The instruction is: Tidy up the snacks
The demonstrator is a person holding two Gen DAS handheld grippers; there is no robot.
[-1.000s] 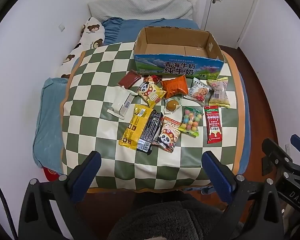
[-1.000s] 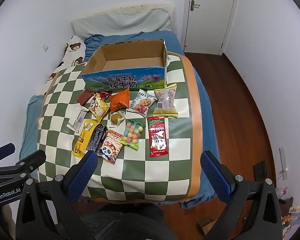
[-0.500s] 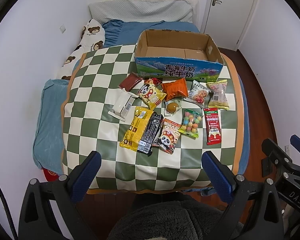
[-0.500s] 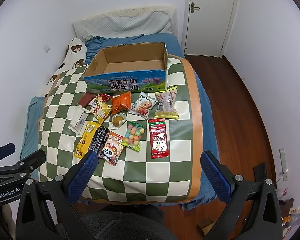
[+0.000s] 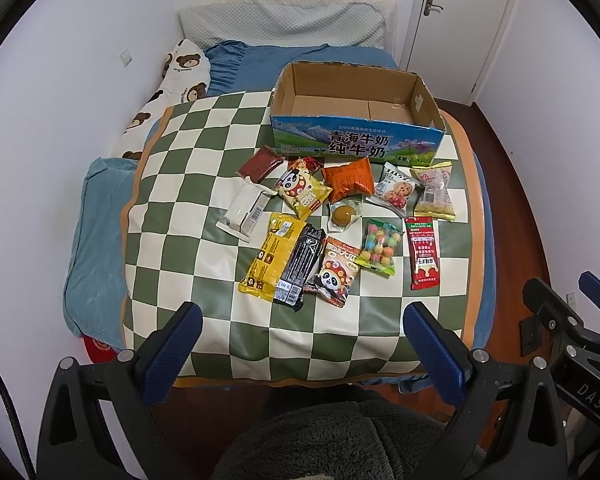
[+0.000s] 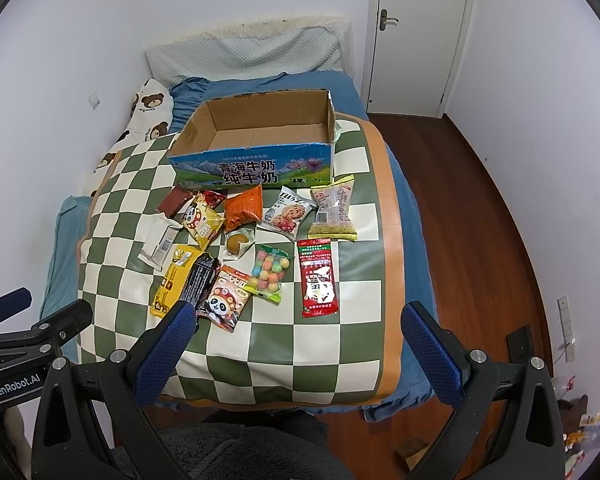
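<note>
Several snack packets lie on a green-and-white checked cloth [image 5: 204, 200] on a bed: a red sachet [image 5: 421, 253], a candy-ball bag [image 5: 378, 246], a panda packet [image 5: 335, 270], a yellow bag [image 5: 271, 258], an orange bag [image 5: 348, 177]. Behind them stands an open, empty cardboard box [image 5: 355, 144], which also shows in the right wrist view [image 6: 256, 160]. My left gripper [image 5: 300, 344] is open and empty, above the cloth's near edge. My right gripper [image 6: 296, 344] is open and empty, at the same edge further right.
A bear-print pillow [image 5: 168, 92] and a pale pillow [image 5: 280, 24] lie at the bed's head by the white wall. A white door [image 6: 415, 28] and wooden floor [image 6: 479, 216] are to the right. A dark fuzzy garment [image 5: 331, 440] is below the grippers.
Both grippers have drawn back and risen a little, so the bed and snacks look slightly smaller and further away. Nothing on the cloth has moved.
</note>
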